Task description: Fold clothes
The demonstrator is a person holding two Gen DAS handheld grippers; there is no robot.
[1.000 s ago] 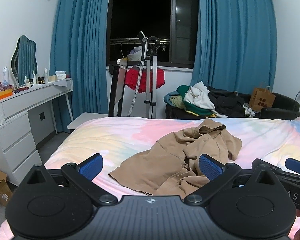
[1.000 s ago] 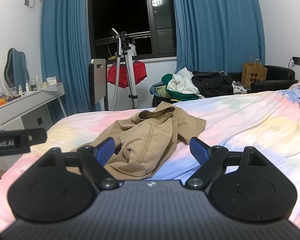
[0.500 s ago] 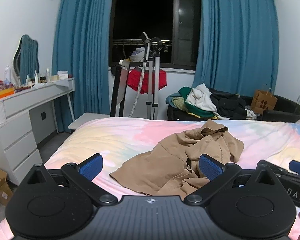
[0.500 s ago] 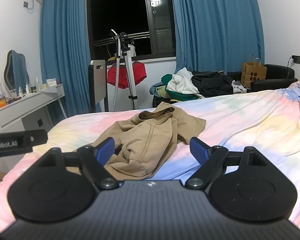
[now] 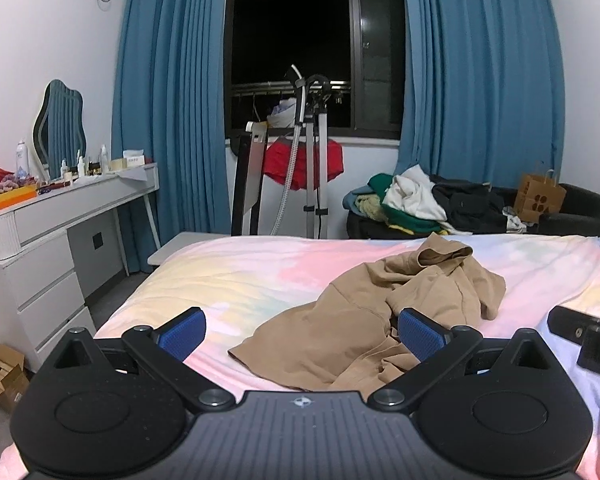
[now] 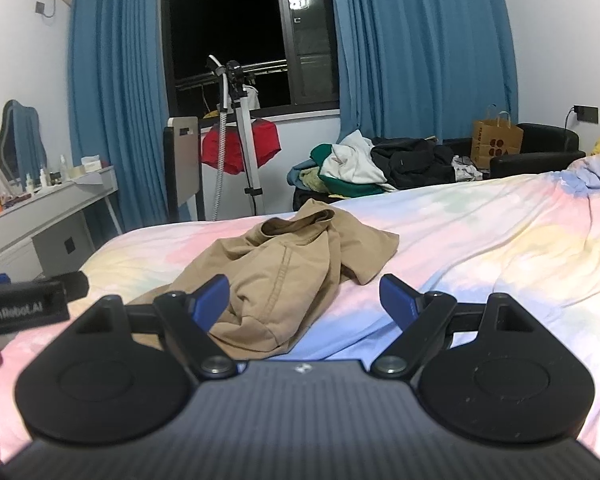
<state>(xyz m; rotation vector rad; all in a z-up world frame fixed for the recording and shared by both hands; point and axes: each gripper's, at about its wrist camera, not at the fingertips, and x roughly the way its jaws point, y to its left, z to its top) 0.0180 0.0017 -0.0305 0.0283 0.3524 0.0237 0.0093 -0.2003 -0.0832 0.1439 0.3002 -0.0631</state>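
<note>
While the left gripper (image 5: 302, 334) hangs released over the near edge of the bed (image 5: 228, 276), its blue pads (image 5: 183, 332) spread wide and grasping nothing, the left wrist view shows the crumpled tan garment (image 5: 380, 316) lying on the pastel bedcover at about 1 o'clock from the gripper, its near hem running behind the right-hand pad. A white counter (image 5: 72, 196) crowded with bottles stands at 9 o'clock, a clothes steamer stand (image 5: 314, 160) with a red garment at 12 o'clock before the dark window, and a pile of clothes (image 5: 416, 200) on a black sofa at 2 o'clock. Part of the other gripper shows at 3 o'clock.

In the right wrist view the right gripper (image 6: 305, 300) is likewise released, pads apart and empty. The tan garment (image 6: 284, 268) lies heaped at 11 to 12 o'clock, partly behind the left-hand pad. A brown paper bag (image 6: 496, 140) sits at 2 o'clock.
</note>
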